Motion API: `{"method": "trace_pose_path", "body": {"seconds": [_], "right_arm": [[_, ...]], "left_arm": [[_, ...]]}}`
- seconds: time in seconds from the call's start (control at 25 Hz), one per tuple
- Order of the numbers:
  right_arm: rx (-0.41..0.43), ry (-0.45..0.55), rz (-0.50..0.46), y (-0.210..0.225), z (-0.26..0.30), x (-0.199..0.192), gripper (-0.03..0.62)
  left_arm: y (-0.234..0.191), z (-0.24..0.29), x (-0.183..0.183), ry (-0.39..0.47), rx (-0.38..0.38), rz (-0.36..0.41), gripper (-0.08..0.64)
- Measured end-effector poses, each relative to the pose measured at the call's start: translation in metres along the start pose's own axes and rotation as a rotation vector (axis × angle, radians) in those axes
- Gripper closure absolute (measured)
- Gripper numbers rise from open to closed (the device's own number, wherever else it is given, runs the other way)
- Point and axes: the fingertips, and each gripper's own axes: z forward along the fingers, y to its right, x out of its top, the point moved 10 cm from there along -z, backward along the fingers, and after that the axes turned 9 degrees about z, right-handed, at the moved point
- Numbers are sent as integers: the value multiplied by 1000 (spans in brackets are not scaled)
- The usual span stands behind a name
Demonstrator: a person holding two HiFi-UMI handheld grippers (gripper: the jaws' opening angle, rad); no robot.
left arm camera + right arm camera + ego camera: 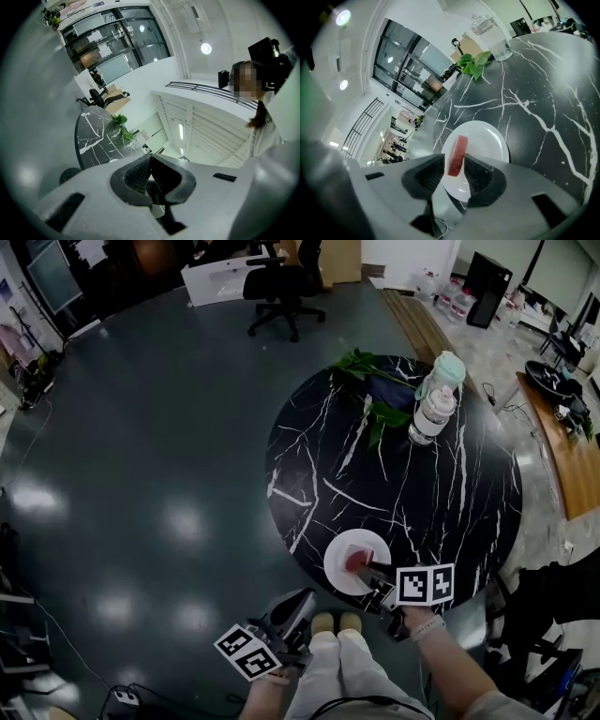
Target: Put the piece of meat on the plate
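One piece of meat stands on edge over the white plate, its long axis pointing away along the jaws.
Round black marble-veined bench on the dark glossy floor of an office room. Right gripper jaws are slightly apart, with the meat between them against one pad and a gap at the other. Left gripper jaws are closed together, empty.

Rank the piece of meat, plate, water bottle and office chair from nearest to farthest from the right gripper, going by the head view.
1. piece of meat: between the right gripper's fingers.
2. plate: just beneath the meat, at the near edge of the table.
3. water bottle: far side of the table, towards the right.
4. office chair: on the floor beyond the table, at the top of the view.
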Motion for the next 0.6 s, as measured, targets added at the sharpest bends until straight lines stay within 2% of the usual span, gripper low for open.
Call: {"method": "trace_pose_path", "body": {"seconds": [0.08,0.24,0.44,0.6], "right_arm": [[8,-10,-4,-2,-2,1,465],[18,-19,3,-8,-8,2,365],[38,12,-27,-20,-26,7,344],[117,77,-89,-34,-45,15,344]], "left_arm": [[1,2,1,9,0,3,551],[3,3,3,19,4,2,551],[7,2,6,27,8,3,551],[11,4,10,35,1,17,551]]}}
